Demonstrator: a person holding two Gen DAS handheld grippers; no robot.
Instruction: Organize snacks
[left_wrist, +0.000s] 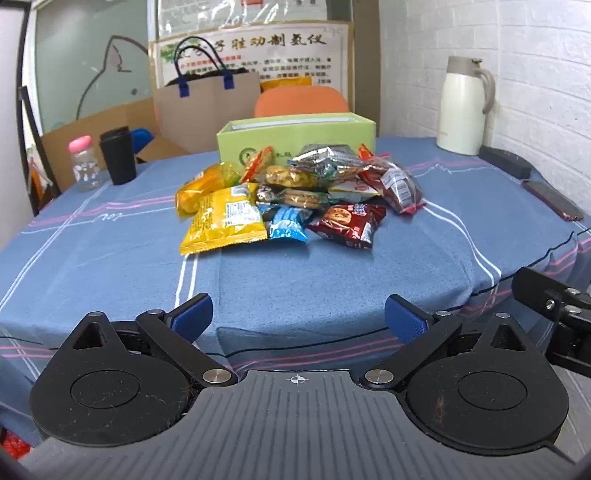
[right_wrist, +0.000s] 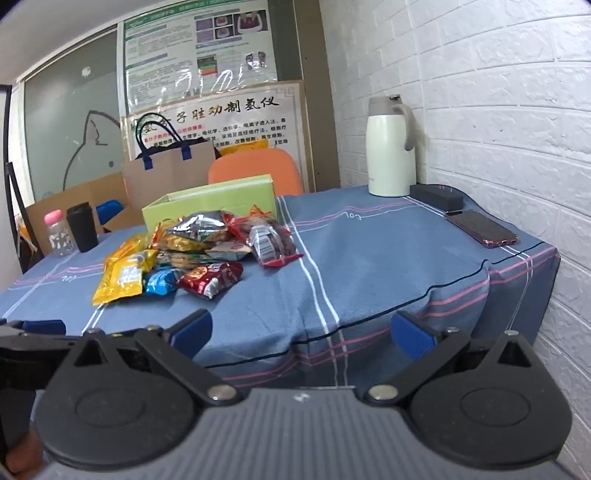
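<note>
A heap of several snack packets (left_wrist: 295, 192) lies mid-table on the blue cloth, in front of an open green box (left_wrist: 295, 138). A yellow packet (left_wrist: 225, 219), a blue one (left_wrist: 286, 223) and a dark red one (left_wrist: 349, 221) lie nearest me. My left gripper (left_wrist: 298, 319) stands open over the table's near edge, well short of the heap, nothing between its blue pads. My right gripper (right_wrist: 302, 332) is also open and empty, off the table's front right corner. From there the heap (right_wrist: 195, 254) and green box (right_wrist: 210, 203) lie to the upper left.
A white thermos jug (left_wrist: 465, 107) stands at the back right by a black case (left_wrist: 506, 160) and a phone (left_wrist: 552, 201). A black cup (left_wrist: 118, 155) and pink-capped bottle (left_wrist: 84, 162) stand back left. An orange chair (left_wrist: 301, 101), paper bag (left_wrist: 207, 99) and brick wall lie beyond.
</note>
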